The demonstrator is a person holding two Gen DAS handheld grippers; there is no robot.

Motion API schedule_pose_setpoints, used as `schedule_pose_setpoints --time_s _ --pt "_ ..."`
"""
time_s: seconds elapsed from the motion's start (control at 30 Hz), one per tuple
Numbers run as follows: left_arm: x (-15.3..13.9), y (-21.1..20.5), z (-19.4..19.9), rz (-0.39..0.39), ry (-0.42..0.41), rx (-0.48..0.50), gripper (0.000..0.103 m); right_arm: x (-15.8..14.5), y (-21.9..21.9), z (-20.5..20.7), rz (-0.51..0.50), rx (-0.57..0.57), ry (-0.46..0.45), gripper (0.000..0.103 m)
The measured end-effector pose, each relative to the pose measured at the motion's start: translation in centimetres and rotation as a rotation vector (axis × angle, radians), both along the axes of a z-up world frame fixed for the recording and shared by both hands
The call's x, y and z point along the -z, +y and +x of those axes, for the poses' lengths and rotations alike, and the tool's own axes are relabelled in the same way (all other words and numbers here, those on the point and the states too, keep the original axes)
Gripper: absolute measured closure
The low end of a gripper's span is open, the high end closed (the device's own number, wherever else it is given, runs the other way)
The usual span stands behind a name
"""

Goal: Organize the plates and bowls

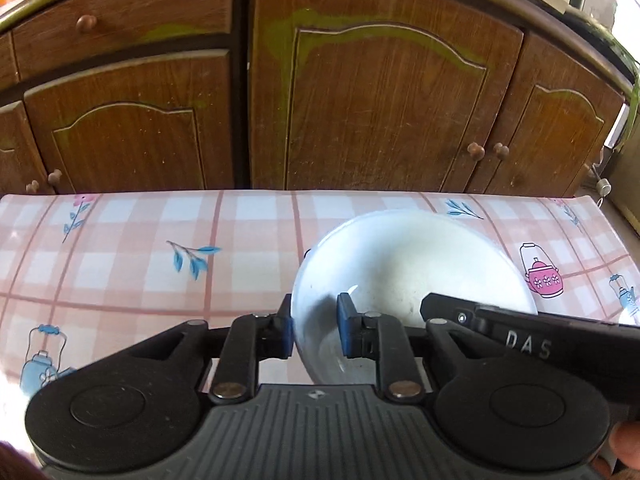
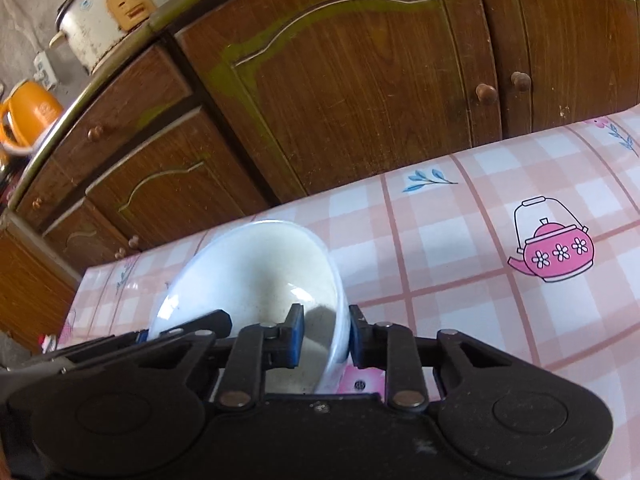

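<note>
Progress: One white bowl point(image 1: 404, 276) is in hand at both sides of its rim and appears tilted, lifted at the near side above the worktop point(image 1: 132, 264). No plates and no stack or rack show in either view, so the sorting looks early or mid-way; where this bowl is bound cannot be told.

Cupboards: Dark brown wood-grain doors point(image 1: 380, 108) with arched raised panels and round wooden knobs, scuffed and streaked with a greenish stain along the mouldings, standing behind the worktop.

Worktop: Covered in a smooth, slightly glossy cloth of pink-and-white checks printed with blue sprigs and pink and blue kettles.

Rice cooker: A worn white cooker point(image 2: 108, 8) sits on the counter above the cupboards, an orange jug point(image 2: 30, 118) beside it.

Bowl: Round, deep and thin-walled, glazed white with a faint blue tinge at the rim; the inside looks dull and lightly soiled.

Left hand-held gripper point(image 1: 314, 336): Black plastic with blue pads, narrowed onto the bowl's near-left rim, one pad inside the wall and one outside.

Right hand-held gripper point(image 2: 324, 338): Same build, pinching the bowl's right rim in the same fashion.

Left to do, by judgement: Set this bowl in its place, then any dishes out of view.
</note>
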State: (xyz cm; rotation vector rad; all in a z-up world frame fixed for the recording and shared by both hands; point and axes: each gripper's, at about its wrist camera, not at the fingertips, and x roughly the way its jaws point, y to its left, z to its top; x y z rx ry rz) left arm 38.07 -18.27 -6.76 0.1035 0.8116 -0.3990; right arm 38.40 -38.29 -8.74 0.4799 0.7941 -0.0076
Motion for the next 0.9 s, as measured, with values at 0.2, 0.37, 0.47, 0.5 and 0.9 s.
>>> schedule_pose_setpoints --time_s 0.2,0.37,0.47,0.5,0.9 --pt "-2.0 1.2 -2.1 0.008 -0.027 -0.016 0.084 -2.0 1.3 -2.1 0.004 -0.018 -0.025 0.073" --pt "-4.6 2.4 -4.5 0.012 -0.051 -0.033 0.084 -4.9 2.9 -4.4 -0.007 -0.037 -0.054 0.073" --pt "-6.4 3.4 -6.2 0.007 -0.071 -0.047 0.084 -7.1 4.1 -6.0 -0.021 -0.050 -0.074 0.073" --pt "-7.1 3.8 -6.9 0.004 -0.076 -0.053 0.084 -7.8 4.5 -6.6 -0.022 -0.054 -0.080 0.073" --pt "-13.3 8.5 -14.3 0.015 -0.168 -0.124 0.084 -14.8 10.2 -13.7 -0.029 -0.115 -0.156 0.073"
